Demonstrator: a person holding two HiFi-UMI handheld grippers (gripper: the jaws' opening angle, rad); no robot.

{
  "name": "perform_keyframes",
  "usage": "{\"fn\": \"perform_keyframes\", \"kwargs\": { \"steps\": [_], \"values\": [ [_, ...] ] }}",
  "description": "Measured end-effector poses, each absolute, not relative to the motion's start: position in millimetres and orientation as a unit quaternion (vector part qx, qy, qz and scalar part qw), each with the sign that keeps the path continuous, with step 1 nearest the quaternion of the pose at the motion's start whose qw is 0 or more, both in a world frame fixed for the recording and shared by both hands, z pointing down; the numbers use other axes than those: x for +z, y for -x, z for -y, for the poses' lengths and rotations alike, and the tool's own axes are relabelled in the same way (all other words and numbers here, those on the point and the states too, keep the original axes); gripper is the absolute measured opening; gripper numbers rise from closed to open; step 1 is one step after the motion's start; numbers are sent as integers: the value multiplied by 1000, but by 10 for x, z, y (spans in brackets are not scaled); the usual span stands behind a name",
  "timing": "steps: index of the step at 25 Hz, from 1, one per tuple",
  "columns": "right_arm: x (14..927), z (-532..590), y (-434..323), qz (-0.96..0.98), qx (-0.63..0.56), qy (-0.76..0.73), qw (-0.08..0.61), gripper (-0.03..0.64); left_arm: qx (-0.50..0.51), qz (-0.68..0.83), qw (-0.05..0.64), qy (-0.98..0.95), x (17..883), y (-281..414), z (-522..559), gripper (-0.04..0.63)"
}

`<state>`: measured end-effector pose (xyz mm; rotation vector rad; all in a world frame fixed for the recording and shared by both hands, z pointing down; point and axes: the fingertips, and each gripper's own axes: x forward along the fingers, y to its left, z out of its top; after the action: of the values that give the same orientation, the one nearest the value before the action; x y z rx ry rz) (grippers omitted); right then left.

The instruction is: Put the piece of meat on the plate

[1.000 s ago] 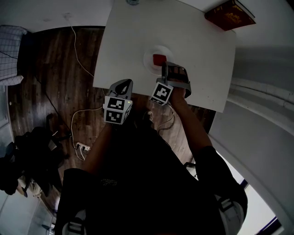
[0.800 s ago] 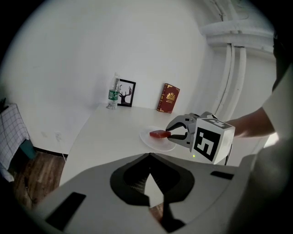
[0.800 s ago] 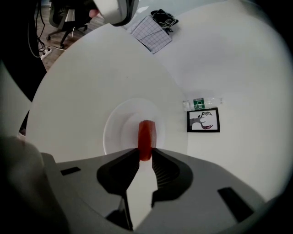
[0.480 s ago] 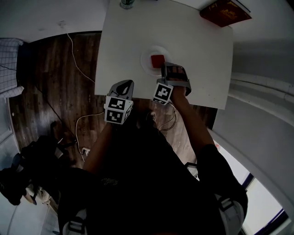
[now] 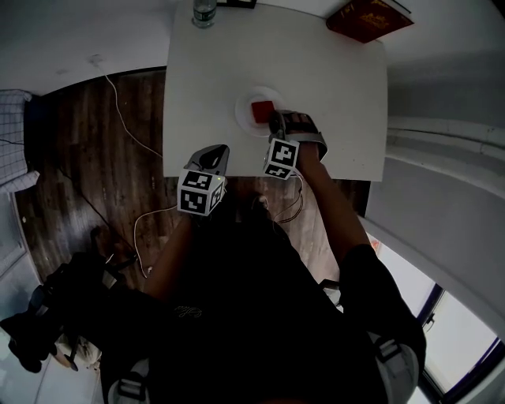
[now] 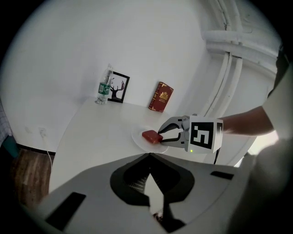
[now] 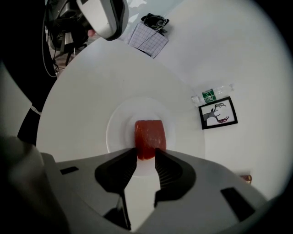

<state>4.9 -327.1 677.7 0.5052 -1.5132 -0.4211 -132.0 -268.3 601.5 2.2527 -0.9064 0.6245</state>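
Observation:
A red piece of meat (image 5: 262,110) lies on a small white plate (image 5: 246,101) near the front of the white table (image 5: 205,71). My right gripper (image 5: 276,122) points down at the plate, and its jaws are opening. In the right gripper view the meat (image 7: 149,137) has its near end between the two fingertips of that gripper (image 7: 146,157) and rests on the plate (image 7: 120,132). My left gripper (image 5: 213,154) hangs shut and empty at the table's front edge, left of the plate. The left gripper view shows its jaws (image 6: 149,157) closed, with the meat (image 6: 151,136) and the right gripper (image 6: 160,136) beyond them.
A plastic bottle (image 5: 203,12) and a framed picture (image 6: 119,87) stand at the table's far edge. A dark red book (image 5: 367,17) leans at the far right corner. White cables (image 5: 118,95) trail over the wooden floor to the left.
The head view has shifted, so the table sits higher and further left in it. The right gripper stays at the plate with the meat at its tips. The left gripper has barely moved.

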Motion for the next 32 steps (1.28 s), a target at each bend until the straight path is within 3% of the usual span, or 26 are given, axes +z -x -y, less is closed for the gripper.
{"fn": "perform_keyframes", "kwargs": {
  "steps": [6, 17, 21, 29, 32],
  "values": [
    [6718, 3243, 0, 730, -78, -244, 634, 150, 238, 324, 316, -859, 5945, 1316, 2749, 2],
    [6445, 2951, -62, 772, -33, -315, 551, 156, 199, 351, 312, -860, 5778, 1174, 2560, 2],
    [6034, 2572, 20, 829, 32, -355, 432, 39, 197, 362, 306, -858, 5783, 973, 2345, 2],
    [5125, 1932, -591, 822, 124, -532, 162, 21, 127, 419, 267, -859, 5363, 414, 1800, 2],
    [4922, 1612, -824, 813, 162, -551, 96, 21, 106, 420, 237, -870, 5141, 38, 1529, 2]
  ]
}}
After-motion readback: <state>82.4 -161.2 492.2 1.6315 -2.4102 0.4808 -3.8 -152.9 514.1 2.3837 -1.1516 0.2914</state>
